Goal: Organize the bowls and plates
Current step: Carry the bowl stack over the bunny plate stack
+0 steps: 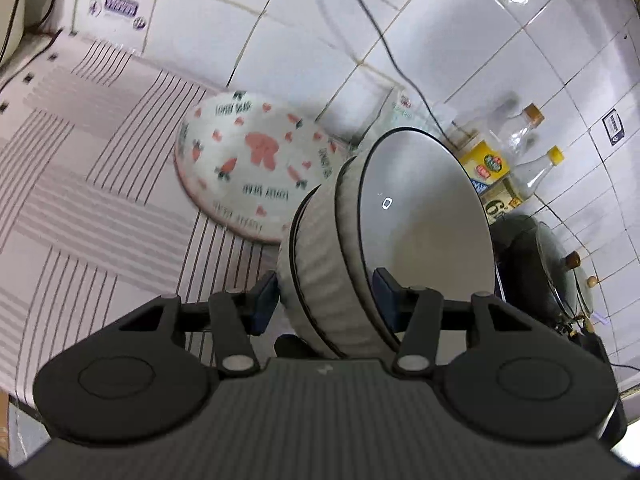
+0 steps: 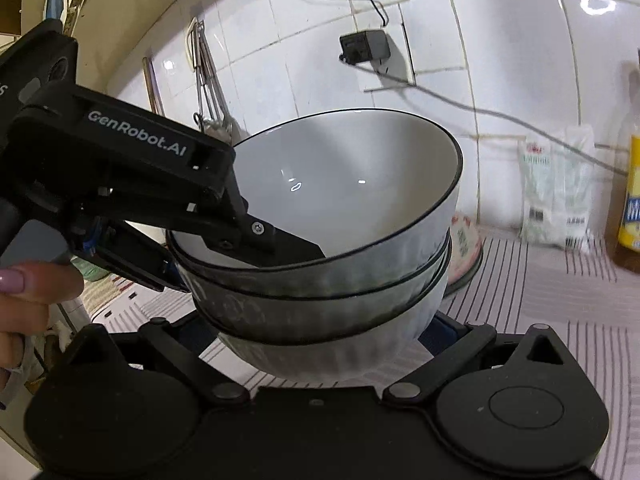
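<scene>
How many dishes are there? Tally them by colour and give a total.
White bowls: 3
Patterned dish: 1
Total: 4

— What are we looking at here?

— We are seeing a stack of white bowls [image 2: 340, 264], nested one inside another, each with a thin black rim and a ribbed outer wall; the top one is lying empty and glossy inside.

— And how is it sitting?

— It is hanging tilted above the striped cloth. Behind it, on that cloth, a white bowl with pink hearts and carrots [image 1: 248, 168] is lying upside down, close to the tiled wall.
</scene>
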Tool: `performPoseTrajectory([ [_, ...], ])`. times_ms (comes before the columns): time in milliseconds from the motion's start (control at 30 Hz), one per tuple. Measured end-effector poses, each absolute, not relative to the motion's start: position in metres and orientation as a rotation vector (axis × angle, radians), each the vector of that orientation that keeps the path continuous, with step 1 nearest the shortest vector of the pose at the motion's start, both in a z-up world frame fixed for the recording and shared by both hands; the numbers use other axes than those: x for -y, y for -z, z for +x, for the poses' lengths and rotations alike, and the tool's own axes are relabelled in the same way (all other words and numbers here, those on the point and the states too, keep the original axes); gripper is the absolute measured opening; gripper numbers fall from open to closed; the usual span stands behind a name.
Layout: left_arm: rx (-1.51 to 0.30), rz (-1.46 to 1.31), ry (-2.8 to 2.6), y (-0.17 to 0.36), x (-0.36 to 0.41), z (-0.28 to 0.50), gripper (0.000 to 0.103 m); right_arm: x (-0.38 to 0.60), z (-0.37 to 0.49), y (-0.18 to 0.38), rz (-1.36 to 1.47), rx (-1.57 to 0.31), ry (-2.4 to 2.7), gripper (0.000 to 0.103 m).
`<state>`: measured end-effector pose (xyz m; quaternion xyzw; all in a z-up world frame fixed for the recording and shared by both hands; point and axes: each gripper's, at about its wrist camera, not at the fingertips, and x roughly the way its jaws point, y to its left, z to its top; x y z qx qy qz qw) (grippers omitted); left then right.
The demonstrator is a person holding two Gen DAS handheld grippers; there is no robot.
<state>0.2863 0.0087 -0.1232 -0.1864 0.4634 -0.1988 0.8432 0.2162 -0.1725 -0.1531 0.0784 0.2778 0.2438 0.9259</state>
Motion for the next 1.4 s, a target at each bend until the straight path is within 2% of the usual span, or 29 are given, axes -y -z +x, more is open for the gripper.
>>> performPoseTrajectory([
  [300, -0.936, -0.382, 0.383, 0.114, 0.001, 0.338, 0.05, 0.18, 0.27, 0.145, 0.117, -0.525, -0.528, 0.103],
  [767, -0.959, -0.359, 0.392, 0.164, -0.01, 0.422, 0.052, 0.166, 0.351, 0.187, 0.123, -0.585, -0.511, 0.103],
  [1400, -0.99, -0.406, 0.446, 0.198, -0.016, 0.44, 0.052, 0.153, 0.372, 0.215, 0.078, -0.657, -0.427, 0.103],
])
